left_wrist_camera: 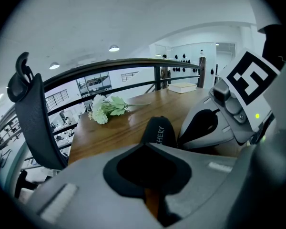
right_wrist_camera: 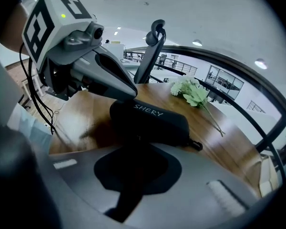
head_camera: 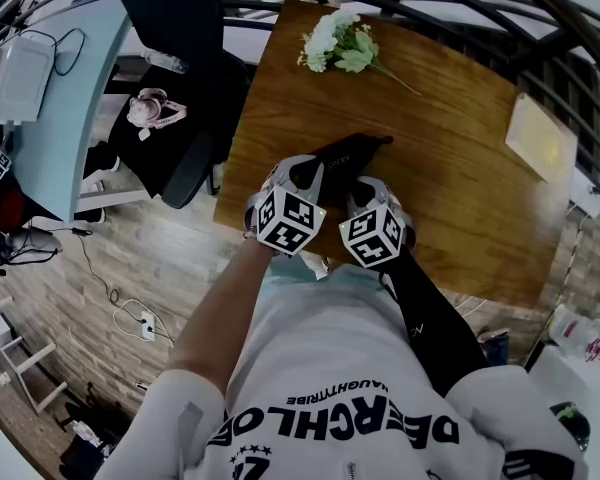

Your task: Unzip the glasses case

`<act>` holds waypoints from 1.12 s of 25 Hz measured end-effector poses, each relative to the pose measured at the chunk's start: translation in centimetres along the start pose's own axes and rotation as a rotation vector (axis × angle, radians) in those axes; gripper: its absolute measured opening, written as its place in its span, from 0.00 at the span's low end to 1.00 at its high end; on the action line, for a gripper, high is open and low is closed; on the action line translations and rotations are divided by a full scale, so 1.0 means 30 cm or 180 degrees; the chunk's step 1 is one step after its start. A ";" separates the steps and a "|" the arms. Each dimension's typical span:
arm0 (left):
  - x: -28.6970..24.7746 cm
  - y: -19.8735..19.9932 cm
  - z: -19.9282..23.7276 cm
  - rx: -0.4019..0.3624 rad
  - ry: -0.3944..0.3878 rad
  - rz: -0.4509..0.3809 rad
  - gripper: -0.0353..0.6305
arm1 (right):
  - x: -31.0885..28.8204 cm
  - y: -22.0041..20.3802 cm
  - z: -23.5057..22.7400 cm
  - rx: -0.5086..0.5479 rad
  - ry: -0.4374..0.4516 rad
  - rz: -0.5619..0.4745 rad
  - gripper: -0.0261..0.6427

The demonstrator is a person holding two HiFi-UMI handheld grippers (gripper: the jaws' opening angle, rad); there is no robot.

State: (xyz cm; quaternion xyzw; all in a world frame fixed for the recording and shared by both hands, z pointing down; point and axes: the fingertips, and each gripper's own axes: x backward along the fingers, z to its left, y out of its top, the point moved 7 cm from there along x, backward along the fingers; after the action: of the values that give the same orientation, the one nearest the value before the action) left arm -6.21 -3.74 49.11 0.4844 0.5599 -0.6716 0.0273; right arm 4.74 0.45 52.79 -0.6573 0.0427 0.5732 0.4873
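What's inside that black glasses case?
Nothing can be seen: the glasses case is closed, its black shell covering whatever it holds. Only the wooden table shows beneath.

Bright, even indoor light. Round ceiling lamps [left_wrist_camera: 114, 48] glow above surface [head_camera: 450, 158]. Pale sheen on surface near flowers [left_wrist_camera: 107, 108] and left of glasses case [right_wrist_camera: 152, 120]; soft dark shadow on surface beside case. Head view warm; both gripper views cool, greyish. Strong fisheye bending, black vignette at corners. Nearest foreground, below surface in frame, out of focus.
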 end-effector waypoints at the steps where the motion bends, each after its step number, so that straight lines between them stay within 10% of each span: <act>1: 0.001 0.000 0.001 0.0002 -0.0001 0.0002 0.05 | 0.002 0.000 -0.003 -0.0008 -0.0009 0.0002 0.08; 28: 0.008 0.005 -0.002 -0.0039 0.0042 0.0022 0.05 | 0.019 -0.016 -0.045 -0.0159 0.0032 -0.0177 0.08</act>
State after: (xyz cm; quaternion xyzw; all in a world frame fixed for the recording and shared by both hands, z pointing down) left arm -6.22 -3.61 48.85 0.4906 0.5625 -0.6649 0.0289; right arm 6.20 0.05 52.45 -0.6731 0.0126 0.5571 0.4863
